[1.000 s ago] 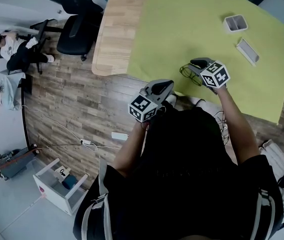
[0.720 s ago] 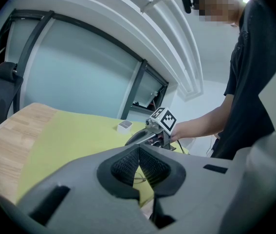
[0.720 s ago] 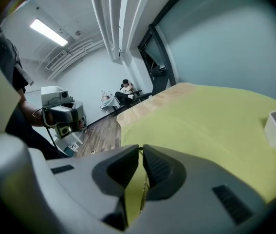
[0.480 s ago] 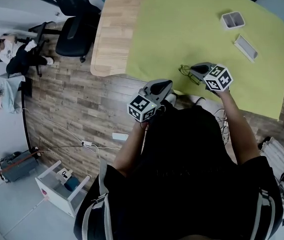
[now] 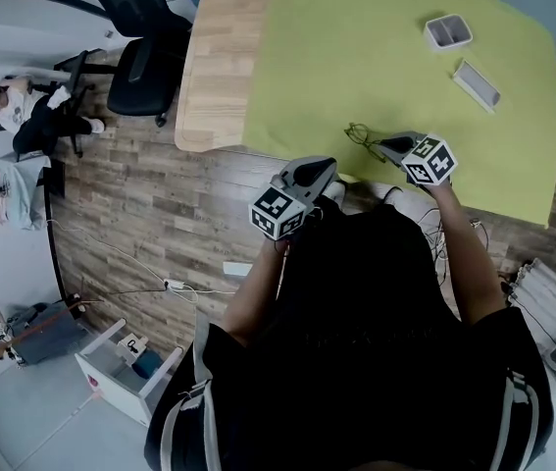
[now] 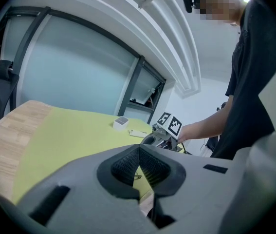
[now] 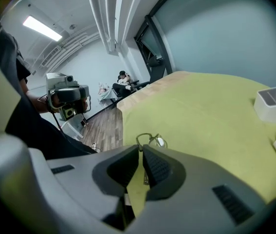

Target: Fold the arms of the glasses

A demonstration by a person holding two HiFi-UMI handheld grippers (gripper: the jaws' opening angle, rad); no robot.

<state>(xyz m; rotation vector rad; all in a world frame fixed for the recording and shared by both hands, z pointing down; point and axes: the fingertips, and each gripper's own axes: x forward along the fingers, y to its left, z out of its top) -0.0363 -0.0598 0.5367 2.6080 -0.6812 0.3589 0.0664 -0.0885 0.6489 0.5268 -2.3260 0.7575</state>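
**Green mat on the bench (image 5: 224, 67), glasses at the near edge**

Just ahead of the right hand-held gripper's (image 5: 376, 144) tips lie the glasses (image 5: 358, 132), low on the green mat (image 5: 376, 37). Its jaws are pressed nearly together, apparently pinching a thin arm, likely to steady the frame for folding. The left hand-held gripper (image 5: 328, 168) is pressed together on nothing and waits short of the bench edge. Only the right gripper view shows the wire frame at the jaw tips; the head view shows a white tray (image 5: 448, 31) well beyond.
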